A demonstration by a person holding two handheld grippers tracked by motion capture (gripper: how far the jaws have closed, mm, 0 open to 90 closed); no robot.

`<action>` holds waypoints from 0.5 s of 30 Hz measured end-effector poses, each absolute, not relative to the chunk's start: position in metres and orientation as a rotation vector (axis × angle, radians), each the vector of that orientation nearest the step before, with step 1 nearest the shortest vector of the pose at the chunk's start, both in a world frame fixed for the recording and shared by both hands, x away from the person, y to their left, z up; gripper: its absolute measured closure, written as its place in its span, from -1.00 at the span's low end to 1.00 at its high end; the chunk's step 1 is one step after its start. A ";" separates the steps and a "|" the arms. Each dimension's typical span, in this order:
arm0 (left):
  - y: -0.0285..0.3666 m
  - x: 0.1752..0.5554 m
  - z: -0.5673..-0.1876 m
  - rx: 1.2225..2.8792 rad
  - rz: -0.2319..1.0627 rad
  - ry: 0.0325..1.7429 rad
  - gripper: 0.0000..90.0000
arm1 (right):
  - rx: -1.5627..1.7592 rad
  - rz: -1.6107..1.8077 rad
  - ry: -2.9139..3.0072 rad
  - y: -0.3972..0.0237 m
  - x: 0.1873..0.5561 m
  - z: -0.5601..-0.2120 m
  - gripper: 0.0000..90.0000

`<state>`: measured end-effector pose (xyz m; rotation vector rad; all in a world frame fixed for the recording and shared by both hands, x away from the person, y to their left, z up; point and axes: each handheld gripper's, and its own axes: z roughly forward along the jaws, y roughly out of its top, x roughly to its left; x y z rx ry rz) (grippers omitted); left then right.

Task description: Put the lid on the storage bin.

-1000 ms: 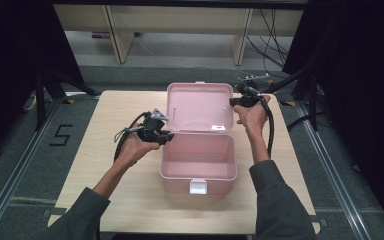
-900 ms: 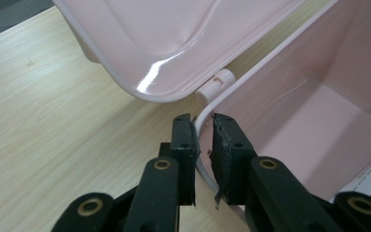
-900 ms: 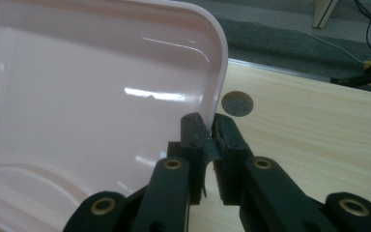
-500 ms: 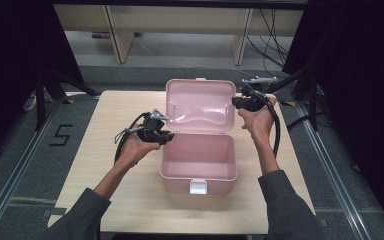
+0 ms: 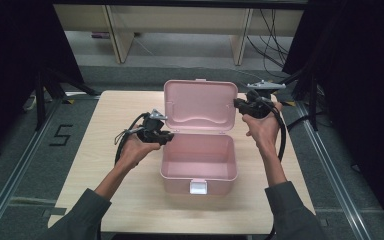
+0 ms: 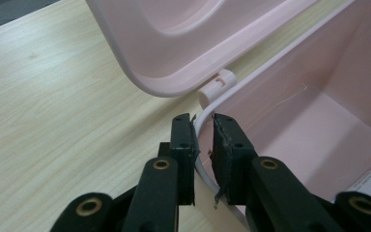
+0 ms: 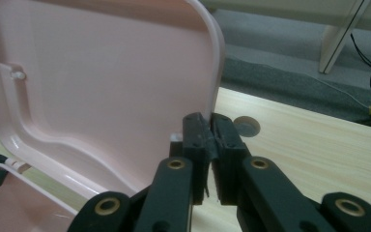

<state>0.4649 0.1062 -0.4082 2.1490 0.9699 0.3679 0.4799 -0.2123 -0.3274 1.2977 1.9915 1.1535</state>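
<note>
You have a pale pink box point(image 5: 198, 162) and lid point(image 5: 200, 106). Your table point(image 5: 105, 120) is light woodgrain; both grippers point(image 5: 156, 134) point(image 5: 250, 106) are black.

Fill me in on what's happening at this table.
A person is working a pink box on the table with two handheld tools. The left claw is clamped on the box's rim near the hinge, steadying it. The right claw grips the edge of the lid, which stands open, roughly upright.

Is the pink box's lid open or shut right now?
Open. The lid stands upright behind the box, whose inside shows, with the right hand-held gripper clamped on the lid's edge.
</note>
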 end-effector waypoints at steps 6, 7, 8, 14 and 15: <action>0.106 0.465 -0.409 2.144 0.372 0.974 0.75 | 1.260 1.183 1.977 -0.214 0.464 -0.326 0.94; 0.106 0.464 -0.409 2.141 0.374 0.976 0.75 | 1.269 1.191 1.969 -0.213 0.460 -0.326 0.94; 0.107 0.464 -0.409 2.138 0.374 0.977 0.75 | 1.243 1.181 1.975 -0.215 0.459 -0.326 0.94; 0.107 0.463 -0.410 2.118 0.367 0.990 0.74 | 1.210 1.214 1.966 -0.218 0.445 -0.327 0.94; 0.107 0.463 -0.410 2.116 0.365 0.991 0.74 | 1.207 1.220 1.965 -0.217 0.443 -0.328 0.94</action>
